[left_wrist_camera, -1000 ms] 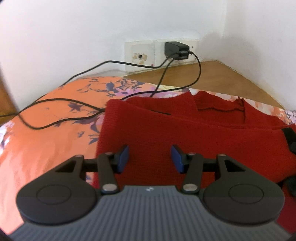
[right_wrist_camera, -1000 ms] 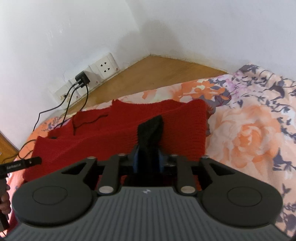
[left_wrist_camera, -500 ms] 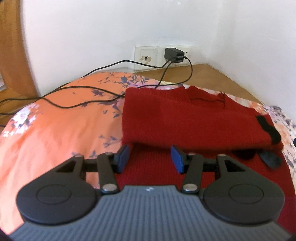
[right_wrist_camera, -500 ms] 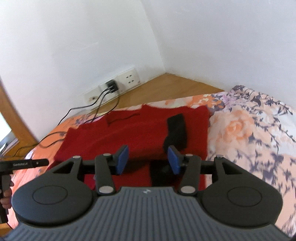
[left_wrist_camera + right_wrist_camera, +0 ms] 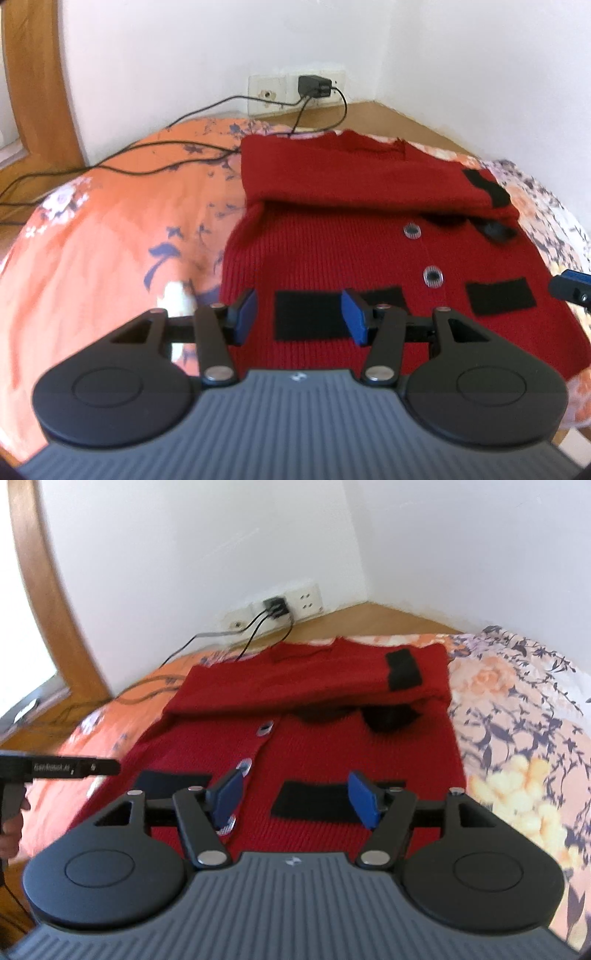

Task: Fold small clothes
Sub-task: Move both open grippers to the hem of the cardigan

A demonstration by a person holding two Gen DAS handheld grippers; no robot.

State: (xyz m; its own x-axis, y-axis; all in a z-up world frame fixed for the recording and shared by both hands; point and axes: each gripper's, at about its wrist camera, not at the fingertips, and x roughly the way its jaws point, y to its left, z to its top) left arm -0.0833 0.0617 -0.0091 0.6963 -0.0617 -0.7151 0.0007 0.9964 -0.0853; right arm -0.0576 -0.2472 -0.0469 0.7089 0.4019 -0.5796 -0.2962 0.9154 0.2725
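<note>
Ahead of your grippers, a floral bed point(image 5: 110, 236) meets white walls point(image 5: 184, 554). The red cardigan point(image 5: 332, 258) lies sleeves-folded. Your left gripper point(image 5: 300, 316) and right gripper point(image 5: 293, 798) are released.

Cardigan point(image 5: 332, 254) flat on bedspread point(image 5: 110, 236); sleeve point(image 5: 295, 679) across its far part; sockets point(image 5: 295, 88) behind

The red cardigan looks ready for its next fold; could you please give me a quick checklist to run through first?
1. Left gripper open, holding nothing: ok.
2. Right gripper open, holding nothing: ok.
3. Red cardigan lies flat on the floral bedspread: ok.
4. Sleeve folded across the chest, black cuff on top: ok.
5. Charger cables clear of the garment: not ok; one touches the collar edge.
6. Hem edge visible: cannot tell.
</note>
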